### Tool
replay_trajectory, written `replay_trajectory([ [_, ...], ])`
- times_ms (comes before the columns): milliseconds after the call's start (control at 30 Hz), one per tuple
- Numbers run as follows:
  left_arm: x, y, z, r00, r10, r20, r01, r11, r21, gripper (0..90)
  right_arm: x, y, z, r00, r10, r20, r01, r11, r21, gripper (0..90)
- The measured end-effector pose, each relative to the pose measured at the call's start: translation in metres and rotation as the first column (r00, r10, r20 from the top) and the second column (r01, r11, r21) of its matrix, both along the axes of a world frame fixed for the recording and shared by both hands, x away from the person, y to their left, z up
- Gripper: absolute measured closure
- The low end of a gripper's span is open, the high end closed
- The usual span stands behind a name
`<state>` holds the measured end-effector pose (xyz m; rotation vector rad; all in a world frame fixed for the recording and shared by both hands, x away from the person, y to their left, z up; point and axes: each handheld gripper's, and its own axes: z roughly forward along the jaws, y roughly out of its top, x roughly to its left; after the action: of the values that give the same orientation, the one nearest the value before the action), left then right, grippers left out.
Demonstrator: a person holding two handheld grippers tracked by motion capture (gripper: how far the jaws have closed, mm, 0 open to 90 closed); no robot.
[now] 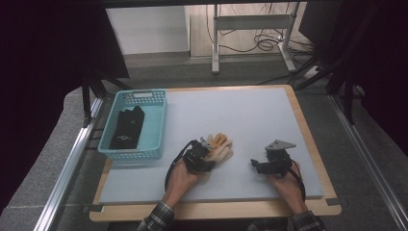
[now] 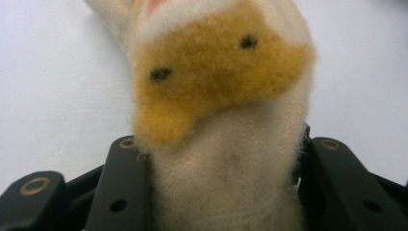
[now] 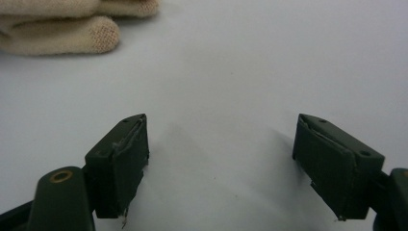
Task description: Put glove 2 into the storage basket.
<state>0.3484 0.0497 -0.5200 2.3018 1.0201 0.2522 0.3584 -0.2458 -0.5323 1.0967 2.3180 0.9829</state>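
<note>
1. High view: the left gripper (image 1: 204, 153) has its jaws at the near end of a cream and tan glove (image 1: 220, 148) lying on the table (image 1: 250, 120). A turquoise basket (image 1: 136, 124) stands well off to that gripper's far left and already holds a dark folded item (image 1: 127, 129). The right gripper (image 1: 269, 162) hovers well apart from the glove. I judge the glove's move into the basket as only just started.

2. Left gripper view: the glove (image 2: 226, 120) sits between the jaws, which press its cuff from both sides, so it is gripped but not yet lifted clear.

3. Right gripper view: the jaws stand wide apart over bare table (image 3: 269, 62), holding nothing; the glove's fingertips (image 3: 72, 29) lie ahead and to the left. Left to do: lift, carry, drop.
</note>
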Motion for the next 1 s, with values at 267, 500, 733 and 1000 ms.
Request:
replay_trajectory([
  [267, 0.000, 0.004, 0.010, 0.9996, 0.004, 0.030, -0.004, 0.9998, -0.021, 54.5, 0.000, 0.000, 0.000, 1.0000, 0.001, 0.000, -0.001, 1.000, 0.000, 19.9],
  [500, 0.004, 0.014, 0.024, 0.9984, 0.035, 0.045, -0.034, 0.9992, -0.022, 54.1, 0.000, 0.000, 0.000, 1.0000, 0.001, 0.000, -0.001, 1.000, 0.000, 19.8],
  [733, 0.008, 0.025, 0.040, 0.9958, 0.073, 0.056, -0.070, 0.9965, -0.045, 53.7, 0.000, 0.000, 0.000, 1.0000, 0.000, -0.001, 0.000, 1.000, 0.000, 19.7],
  [1000, 0.015, 0.039, 0.055, 0.9929, 0.103, 0.060, -0.100, 0.9939, -0.046, 53.6, 0.000, 0.000, 0.000, 1.0000, 0.003, 0.001, -0.003, 1.000, -0.001, 19.6],
])
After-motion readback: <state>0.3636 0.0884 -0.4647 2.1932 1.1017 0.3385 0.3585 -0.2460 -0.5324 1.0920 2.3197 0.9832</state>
